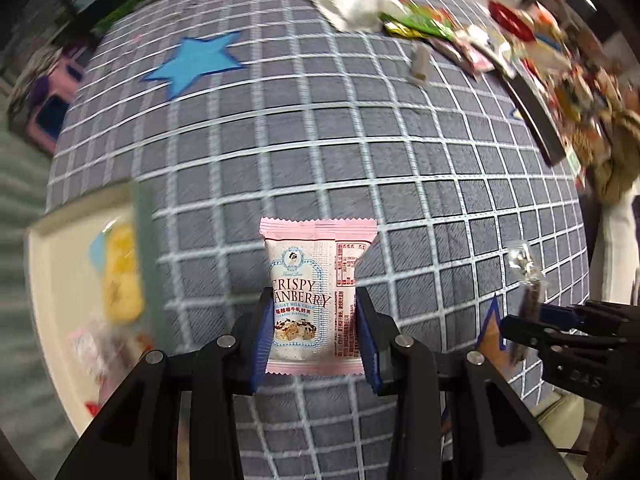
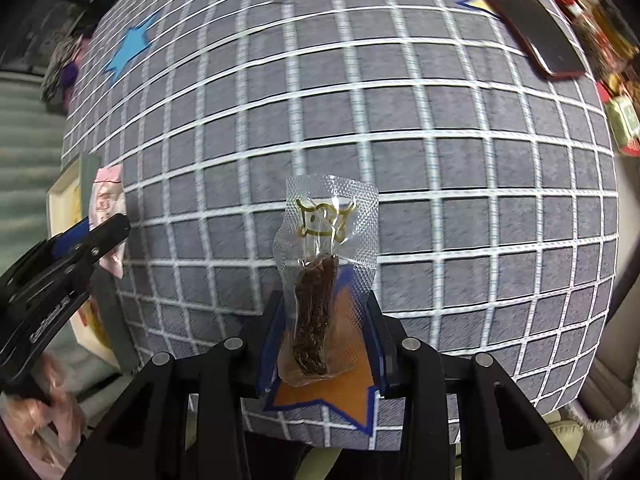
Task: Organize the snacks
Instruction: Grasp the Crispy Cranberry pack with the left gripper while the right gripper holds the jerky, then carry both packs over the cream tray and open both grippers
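Note:
My left gripper (image 1: 316, 312) is shut on a pink and white Crispy Cranberry nougat packet (image 1: 316, 280), held upright above the grey checked cloth (image 1: 320, 120). My right gripper (image 2: 326, 320) is shut on a clear vacuum pouch with a dark jerky stick (image 2: 316, 312). The right gripper also shows in the left wrist view (image 1: 560, 328) at the right, with the pouch (image 1: 526, 276) sticking up. The left gripper (image 2: 68, 252) and its pink packet (image 2: 106, 216) show at the left of the right wrist view.
A cream tray (image 1: 52, 264) with a yellow snack (image 1: 122, 276) lies left of the cloth. A pile of mixed snack packets (image 1: 540, 48) and a dark tray rim (image 1: 532, 116) sit at the far right. A blue star patch (image 1: 196, 64) and an orange star patch (image 2: 332, 396) mark the cloth.

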A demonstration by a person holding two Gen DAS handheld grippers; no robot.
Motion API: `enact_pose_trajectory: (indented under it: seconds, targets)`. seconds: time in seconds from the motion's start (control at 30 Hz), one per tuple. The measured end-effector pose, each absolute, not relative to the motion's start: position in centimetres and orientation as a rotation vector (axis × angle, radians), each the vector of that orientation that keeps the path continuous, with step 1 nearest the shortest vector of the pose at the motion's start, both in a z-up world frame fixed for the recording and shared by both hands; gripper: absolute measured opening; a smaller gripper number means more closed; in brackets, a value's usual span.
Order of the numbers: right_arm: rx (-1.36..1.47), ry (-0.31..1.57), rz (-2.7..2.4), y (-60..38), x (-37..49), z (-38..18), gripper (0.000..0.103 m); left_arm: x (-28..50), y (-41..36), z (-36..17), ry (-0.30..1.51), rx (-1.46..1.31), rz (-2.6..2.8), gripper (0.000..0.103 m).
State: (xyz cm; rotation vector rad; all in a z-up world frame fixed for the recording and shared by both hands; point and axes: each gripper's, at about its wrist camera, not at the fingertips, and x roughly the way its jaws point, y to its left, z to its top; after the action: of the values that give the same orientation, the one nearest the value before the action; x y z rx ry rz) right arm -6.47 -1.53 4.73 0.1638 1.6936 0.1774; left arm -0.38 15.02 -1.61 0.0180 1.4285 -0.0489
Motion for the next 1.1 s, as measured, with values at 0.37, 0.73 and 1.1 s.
enact_pose_trajectory:
  seconds: [0.37,0.73,1.1]
  targets:
    - [-0.024,1.647,0.448,12.5,-4.9,7.0,0.039,-5.8,28.7,1.8,1.370,-0.156,0.187,0.041]
    - [-0.115,1.633,0.735,28.7,-5.2,7.4,0.039,-11.6,38.1,1.2,1.391,-0.298,0.366,0.043]
    - [-0.273,1.654,0.764,33.1,-7.3,6.9,0.091,-13.8,41.8,0.8,1.390,-0.394,0.495,0.065]
